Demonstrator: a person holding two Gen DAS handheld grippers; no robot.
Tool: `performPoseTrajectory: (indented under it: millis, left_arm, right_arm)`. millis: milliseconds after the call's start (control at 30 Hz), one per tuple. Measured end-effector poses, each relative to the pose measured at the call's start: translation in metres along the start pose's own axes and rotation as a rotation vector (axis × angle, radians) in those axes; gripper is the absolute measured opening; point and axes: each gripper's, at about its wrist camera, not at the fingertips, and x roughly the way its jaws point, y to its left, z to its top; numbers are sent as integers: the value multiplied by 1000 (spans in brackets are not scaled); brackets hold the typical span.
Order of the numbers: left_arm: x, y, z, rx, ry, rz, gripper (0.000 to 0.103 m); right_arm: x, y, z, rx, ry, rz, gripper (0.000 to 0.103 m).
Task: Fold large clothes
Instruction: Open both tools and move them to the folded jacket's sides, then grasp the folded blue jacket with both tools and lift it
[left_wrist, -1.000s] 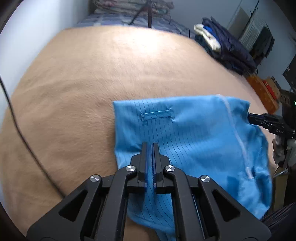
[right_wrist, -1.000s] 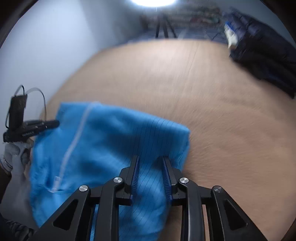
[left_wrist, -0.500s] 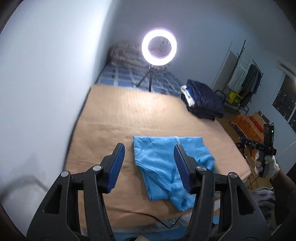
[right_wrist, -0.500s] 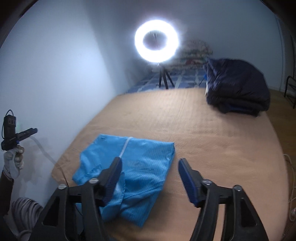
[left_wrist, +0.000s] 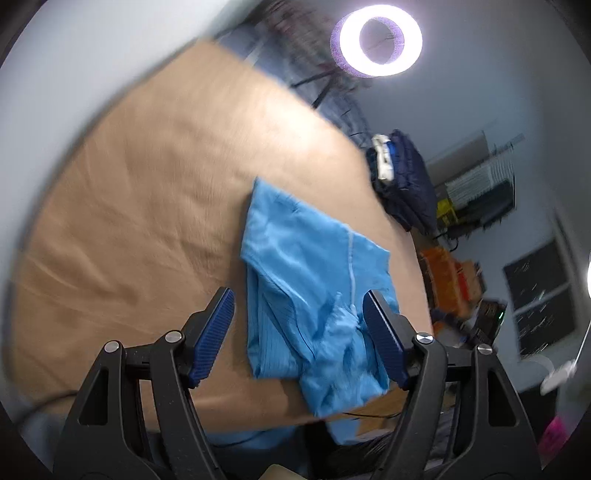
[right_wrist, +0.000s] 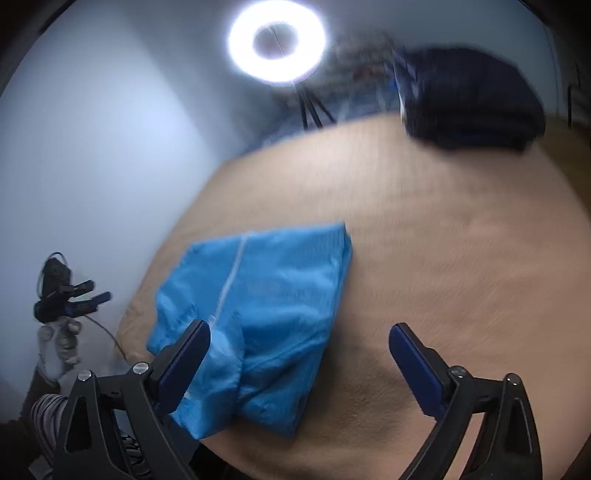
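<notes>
From our left wrist view, the left claw (left_wrist: 297, 321) hangs above the bed (left_wrist: 147, 221), its jaws opening with nothing clamped; the folded blue garment (left_wrist: 314, 280) lies below on the tan cover near the bed's edge.

From our right wrist view, the right claw (right_wrist: 299, 349) spreads wide, empty, jaws opening, the blue garment (right_wrist: 273, 295) lying beneath it.

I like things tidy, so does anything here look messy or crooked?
Yes. The folded blue garment lies at the near edge of the tan bed cover, and its bunched lower end spills over that edge rather than lying flat. The fold looks rumpled there. Both claws are off it, jaws opening. The dark clothes pile looks fine.
</notes>
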Motion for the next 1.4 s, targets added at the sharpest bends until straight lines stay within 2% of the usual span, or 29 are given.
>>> performPoseTrajectory:
  millis: [100,233,300,400,500,600,633,700,767,800,900,967,1167,1267,1400]
  left_arm:
    - [38,18,1,-75,48,-56,74]
    - [77,31,1,-142,93,-79,74]
    - [91,38,1,-165,112,-67,74]
    - [105,50,3,-198,127,-59,74]
    - [110,54,5,-205,124,-94,74]
    - [115,52,8,-185,133,-103,74]
    - [118,50,9,-177,135,-104,72]
    - [123,47,10,-161,146,-89,62]
    - [129,44,9,-155,164,-76,45]
    - [131,43,8,-154,171,-75,42]
    - [135,31,7,-105,170,-26,34]
    - [136,21,5,-57,163,34,23]
    - [128,-7,-3,82,129,133,8]
    - [125,-25,-5,140,112,163,6]
    - [118,-46,-10,210,86,193,5]
  right_arm:
    - [28,-16,-4,77,56,50,96]
    - [54,-27,-8,136,122,110,91]
    - [65,-32,-11,157,149,134,90]
    - [76,-36,-16,178,178,155,88]
    - [87,-42,-21,208,199,182,86]
    - [92,-48,-22,258,166,245,86]
    - [93,-51,-23,281,155,269,85]
    - [100,-55,-22,328,141,325,78]
    - [105,-56,-22,341,137,345,70]
    - [107,-54,-21,340,135,350,70]
    - [111,-46,-19,327,143,351,69]
    - [114,-37,-18,301,171,333,50]
    - [111,-19,-20,259,175,259,15]
    - [104,-7,-18,211,172,208,9]
    - [92,21,-10,95,172,96,5]
